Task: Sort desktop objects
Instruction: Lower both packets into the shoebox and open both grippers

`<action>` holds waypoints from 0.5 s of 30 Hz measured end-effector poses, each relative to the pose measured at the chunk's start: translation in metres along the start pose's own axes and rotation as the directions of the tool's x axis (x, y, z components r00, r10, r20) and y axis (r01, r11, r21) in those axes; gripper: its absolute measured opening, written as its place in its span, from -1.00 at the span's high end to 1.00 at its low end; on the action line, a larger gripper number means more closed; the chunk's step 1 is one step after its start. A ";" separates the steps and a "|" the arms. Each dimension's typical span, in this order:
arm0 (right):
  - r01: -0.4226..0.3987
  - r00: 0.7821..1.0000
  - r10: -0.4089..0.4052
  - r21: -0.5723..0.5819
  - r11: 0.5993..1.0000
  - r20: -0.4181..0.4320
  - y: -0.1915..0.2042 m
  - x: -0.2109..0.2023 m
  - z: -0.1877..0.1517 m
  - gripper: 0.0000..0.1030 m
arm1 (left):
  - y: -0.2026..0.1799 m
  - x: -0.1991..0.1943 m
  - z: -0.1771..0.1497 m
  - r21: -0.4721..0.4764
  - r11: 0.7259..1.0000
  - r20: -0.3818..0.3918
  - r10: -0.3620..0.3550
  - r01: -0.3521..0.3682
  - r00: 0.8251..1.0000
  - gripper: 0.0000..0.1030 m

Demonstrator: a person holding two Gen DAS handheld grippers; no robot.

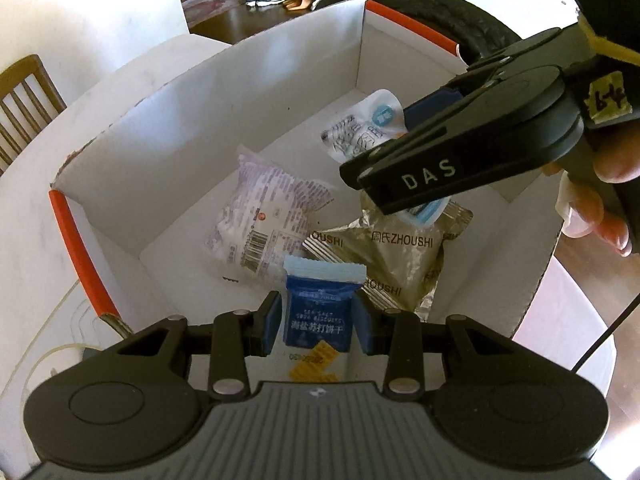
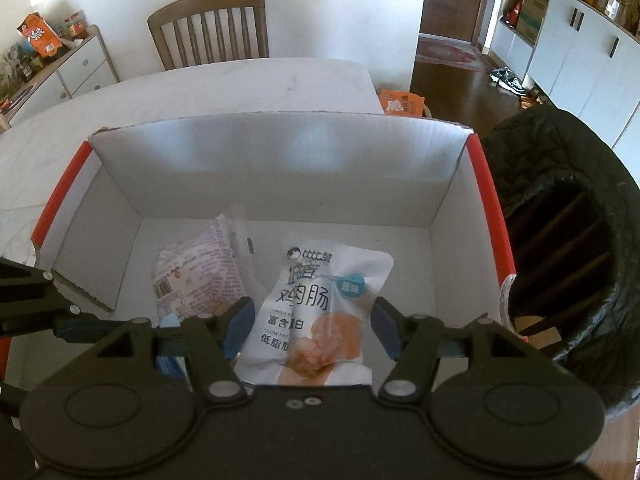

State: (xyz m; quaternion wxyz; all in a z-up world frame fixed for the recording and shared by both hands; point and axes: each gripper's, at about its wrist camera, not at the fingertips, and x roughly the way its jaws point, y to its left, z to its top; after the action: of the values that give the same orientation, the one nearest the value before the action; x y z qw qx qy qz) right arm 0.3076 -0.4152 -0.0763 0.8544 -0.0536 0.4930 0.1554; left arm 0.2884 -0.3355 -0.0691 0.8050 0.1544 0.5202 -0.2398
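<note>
A white cardboard box (image 1: pixel 280 92) with orange edges stands on the table, also in the right wrist view (image 2: pixel 280 168). My left gripper (image 1: pixel 316 320) is over the box, jaws slightly apart around a blue biscuit packet (image 1: pixel 318 308); whether the pads touch it I cannot tell. In the box lie a pink-white packet (image 1: pixel 264 220), a silver ZHOUSHI packet (image 1: pixel 400 260) and a white sausage pouch (image 1: pixel 360 128). My right gripper (image 2: pixel 312 328) is open above the white sausage pouch (image 2: pixel 316 312), not touching it; it shows from the side in the left wrist view (image 1: pixel 360 176).
A wooden chair (image 2: pixel 212 28) stands behind the white table (image 2: pixel 200 92). A black jacket on a chair (image 2: pixel 560 220) is right of the box. An orange snack bag (image 2: pixel 400 102) lies beyond the table's far corner. A sideboard (image 2: pixel 72 68) is at the left.
</note>
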 end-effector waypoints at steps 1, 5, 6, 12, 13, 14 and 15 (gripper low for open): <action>0.000 1.000 0.000 0.003 1.000 0.004 0.000 -0.001 0.000 -0.31 | 0.000 0.000 0.001 -0.002 1.000 0.003 0.000 0.000 1.000 0.29; -0.005 1.000 0.004 0.019 1.000 0.019 -0.002 -0.005 0.001 -0.48 | -0.001 -0.005 -0.002 -0.004 1.000 0.014 0.007 -0.007 1.000 0.28; -0.006 1.000 0.005 0.022 1.000 0.021 -0.003 -0.006 0.001 -0.48 | -0.001 -0.005 -0.003 -0.006 1.000 0.018 0.007 -0.007 1.000 0.27; -0.019 0.999 0.018 0.044 0.999 0.036 -0.008 -0.013 0.001 -0.48 | -0.002 -0.013 -0.004 -0.020 1.000 0.044 0.008 -0.008 0.999 0.21; -0.020 0.999 0.018 0.046 0.999 0.040 -0.008 -0.014 0.001 -0.48 | -0.002 -0.015 -0.005 -0.023 1.000 0.049 0.007 -0.006 0.999 0.20; -0.022 0.999 0.020 0.049 0.999 0.044 -0.008 -0.016 0.001 -0.48 | -0.002 -0.016 -0.005 -0.027 1.000 0.054 0.004 -0.002 0.999 0.19; -0.027 0.999 0.025 0.051 0.998 0.048 -0.009 -0.018 0.001 -0.49 | -0.002 -0.018 -0.006 -0.030 1.000 0.059 0.002 0.000 0.998 0.17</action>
State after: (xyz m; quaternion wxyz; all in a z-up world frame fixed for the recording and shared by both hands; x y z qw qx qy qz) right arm 0.3028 -0.4271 -0.0609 0.8649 -0.0212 0.4770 0.1549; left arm 0.2771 -0.3299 -0.0551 0.8224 0.1354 0.4996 -0.2360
